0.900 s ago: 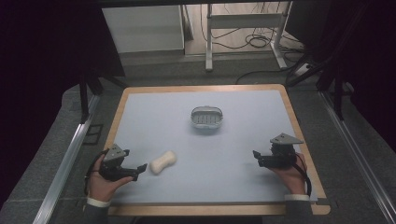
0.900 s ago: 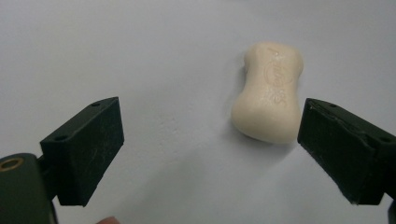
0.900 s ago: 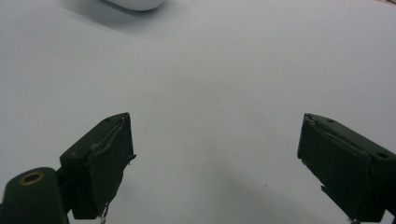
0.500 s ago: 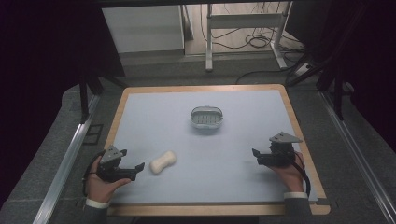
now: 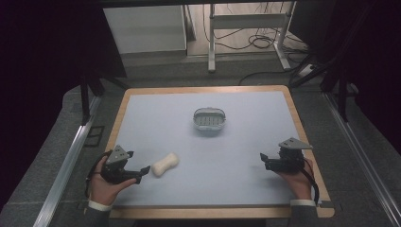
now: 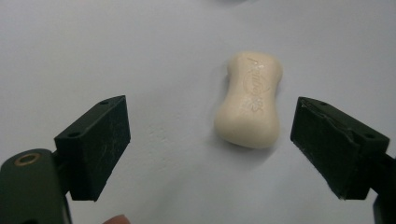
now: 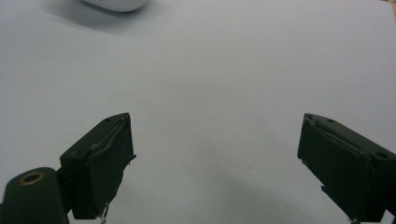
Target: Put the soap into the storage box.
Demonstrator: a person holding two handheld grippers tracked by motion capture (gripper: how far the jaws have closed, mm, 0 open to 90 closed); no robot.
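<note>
- Soap bar [image 6: 250, 100]: cream, smooth, waxy with a soft sheen; pressed lettering on top.
- Surface [image 5: 246, 156]: pale blue-grey covering, matt, smooth, faintly speckled up close; light wood edge with a satin finish.
- Soap dish [image 5: 209, 120]: looks like pale plastic, slightly glossy, slotted floor.
- Left claw [image 6: 210, 154]: black plastic, matt; pad faces scuffed with fine pale scratches; brass-coloured metal ring at the lower left.
- Right claw [image 7: 215, 163]: same matt black; pad faces look like rubber, worn and frayed at the edges.
- Grey plate on the right claw [image 5: 294, 143]: flat, dull finish.
- Floor [image 5: 56, 142]: grey, rough, carpet-like.
- Rail [image 5: 71, 156]: pale metal, brushed.
</note>
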